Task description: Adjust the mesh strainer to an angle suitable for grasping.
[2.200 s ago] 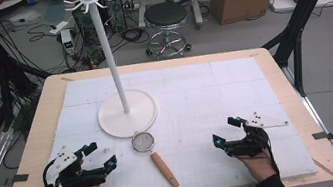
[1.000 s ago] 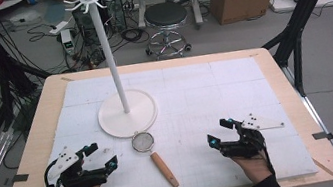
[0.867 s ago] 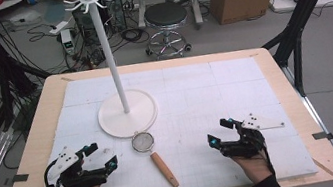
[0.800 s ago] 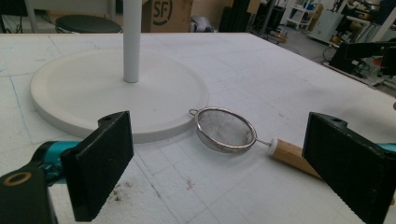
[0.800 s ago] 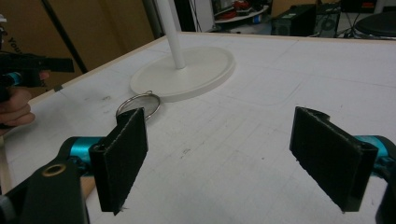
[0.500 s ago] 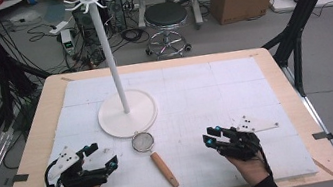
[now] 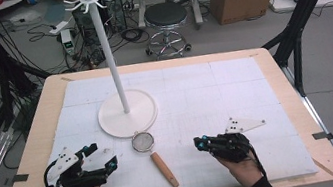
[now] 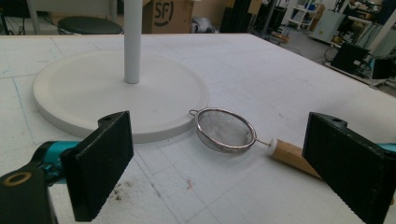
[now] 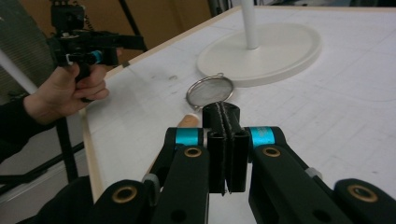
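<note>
Wooden-handled tea strainer (image 7: pixel 154 156) lies flat on the white-covered bench (image 7: pixel 255 89), near the front edge and between the person's two hands. Its long axis runs on a slant: the wooden handle (image 7: pixel 164 169) points toward the person and a little right, the round mesh bowl (image 7: pixel 143 141) points away, ending just beside the white stand base (image 7: pixel 127 114) without clearly touching it.

Nearest the person, the right gripper (image 7: pixel 202 142) sits to the right of the handle, tips aimed left toward it. Its jaws have just been closing and now stand pressed flat together with nothing between them; in the right gripper view the closed tips (image 9: pixel 221 114) line up with the handle's end and the bowl beyond.

Left gripper (image 7: pixel 101 157) rests on the bench on the other side, jaws wide apart and empty. In the left gripper view the strainer (image 8: pixel 226 130) lies ahead between the two jaws, handle off to the right.

Both grippers look about equally near; the right one faces the handle end, so it would likely need to reopen before taking it

Farther back, a tall white pole (image 7: pixel 107 52) rises from the base, topped with hooks
</note>
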Available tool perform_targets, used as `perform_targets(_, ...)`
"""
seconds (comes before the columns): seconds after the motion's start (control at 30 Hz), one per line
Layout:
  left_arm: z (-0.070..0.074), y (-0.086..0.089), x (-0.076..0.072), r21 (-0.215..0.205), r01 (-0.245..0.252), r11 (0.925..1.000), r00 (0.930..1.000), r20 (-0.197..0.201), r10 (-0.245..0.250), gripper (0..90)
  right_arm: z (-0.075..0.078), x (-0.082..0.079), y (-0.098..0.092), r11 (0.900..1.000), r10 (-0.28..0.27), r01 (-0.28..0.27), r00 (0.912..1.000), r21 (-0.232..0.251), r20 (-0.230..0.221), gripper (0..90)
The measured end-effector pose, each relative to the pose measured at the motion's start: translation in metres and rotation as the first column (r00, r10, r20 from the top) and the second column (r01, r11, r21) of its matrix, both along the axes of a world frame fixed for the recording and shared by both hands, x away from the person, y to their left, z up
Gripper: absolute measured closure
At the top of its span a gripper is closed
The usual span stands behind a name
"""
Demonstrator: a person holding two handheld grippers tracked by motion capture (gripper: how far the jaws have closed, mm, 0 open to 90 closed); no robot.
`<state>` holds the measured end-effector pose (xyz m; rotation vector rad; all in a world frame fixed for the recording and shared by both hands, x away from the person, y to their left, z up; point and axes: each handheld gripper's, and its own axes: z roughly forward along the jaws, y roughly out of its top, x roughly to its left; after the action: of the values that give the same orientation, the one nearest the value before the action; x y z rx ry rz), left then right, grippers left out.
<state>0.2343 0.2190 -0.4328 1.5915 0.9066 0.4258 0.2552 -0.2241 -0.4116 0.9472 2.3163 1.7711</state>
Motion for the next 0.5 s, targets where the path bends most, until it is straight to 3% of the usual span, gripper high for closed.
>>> perform_targets(0.13,0.0,0.0,0.0,0.002,0.0,1.0,1.0,0.003,0.0,9.4,-0.001,0.001,0.008,0.999,0.032,-0.031,0.9985,0.022,-0.044,89.6)
perform_targets(0.37,0.0,0.0,-0.001,0.008,-0.007,1.0,0.9999,0.01,0.006,9.4,0.0,0.001,0.035,0.995,0.1,-0.101,0.989,-0.007,-0.109,89.6)
perform_targets(0.5,0.0,0.0,0.0,0.016,-0.006,0.9999,0.9999,0.012,0.005,9.4,-0.003,0.0,0.055,0.987,0.15,-0.158,0.9741,-0.036,-0.169,89.6)
